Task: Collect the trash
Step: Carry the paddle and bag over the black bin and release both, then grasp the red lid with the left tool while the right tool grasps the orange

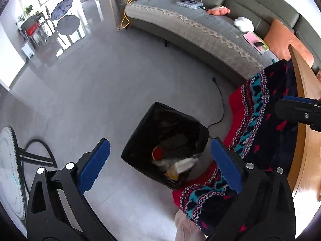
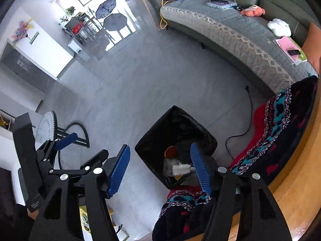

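Observation:
A black-lined trash bin (image 1: 180,120) stands on the grey floor, right below both grippers. Inside it lie a red round lid (image 1: 158,153), a white crumpled piece (image 1: 185,163) and a yellowish scrap (image 1: 172,173). My left gripper (image 1: 159,140) hangs over the bin with its blue pads (image 1: 94,164) wide apart and nothing between them. My right gripper (image 2: 159,146) is open above the same bin (image 2: 176,124). The white piece (image 2: 181,168) and blurred clear plastic (image 2: 168,165) lie beneath it, free of the pads. Each gripper shows in the other's view, the right gripper (image 1: 297,112) and the left gripper (image 2: 66,138).
A patterned dark blanket (image 1: 266,108) hangs off a wooden table edge (image 1: 303,92) right beside the bin. A black cable (image 1: 220,104) runs across the floor. A grey-covered sofa (image 1: 200,32) holds small items at the back. A round glass side table (image 1: 10,166) stands at left.

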Available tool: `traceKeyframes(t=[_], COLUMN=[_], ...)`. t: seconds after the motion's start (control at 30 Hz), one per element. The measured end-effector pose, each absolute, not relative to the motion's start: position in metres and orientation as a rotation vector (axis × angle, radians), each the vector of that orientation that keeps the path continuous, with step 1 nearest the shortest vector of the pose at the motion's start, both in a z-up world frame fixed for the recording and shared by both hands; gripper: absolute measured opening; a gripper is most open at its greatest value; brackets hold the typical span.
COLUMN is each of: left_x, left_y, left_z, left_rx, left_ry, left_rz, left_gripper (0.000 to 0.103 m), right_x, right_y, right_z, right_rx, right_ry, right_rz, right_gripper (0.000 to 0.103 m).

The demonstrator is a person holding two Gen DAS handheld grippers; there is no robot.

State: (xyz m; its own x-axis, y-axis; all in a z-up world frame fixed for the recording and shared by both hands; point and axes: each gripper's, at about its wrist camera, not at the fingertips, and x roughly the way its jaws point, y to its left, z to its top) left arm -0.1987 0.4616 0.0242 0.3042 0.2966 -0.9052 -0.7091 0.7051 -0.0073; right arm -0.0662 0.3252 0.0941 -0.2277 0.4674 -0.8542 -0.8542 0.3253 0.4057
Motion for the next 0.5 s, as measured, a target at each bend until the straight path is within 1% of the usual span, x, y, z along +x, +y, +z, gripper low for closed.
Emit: traceKeyframes(t=[0.2, 0.5], left_x=[-0.182, -0.131], left_y=[0.447, 0.394], left_z=[0.036, 0.068], left_rx=[-0.412, -0.31], left_ry=[1.045, 0.991], left_rz=[0.65, 0.51], left_gripper=[0.097, 0.097], right_x=[-0.047, -0.012], right_y=[0.302, 0.242], right_z=[0.109, 0.133], right_rx=[-0.354, -0.276], right_ry=[1.259, 1.215], right_rz=[1.257, 1.156], right_gripper=[0.064, 0.064])
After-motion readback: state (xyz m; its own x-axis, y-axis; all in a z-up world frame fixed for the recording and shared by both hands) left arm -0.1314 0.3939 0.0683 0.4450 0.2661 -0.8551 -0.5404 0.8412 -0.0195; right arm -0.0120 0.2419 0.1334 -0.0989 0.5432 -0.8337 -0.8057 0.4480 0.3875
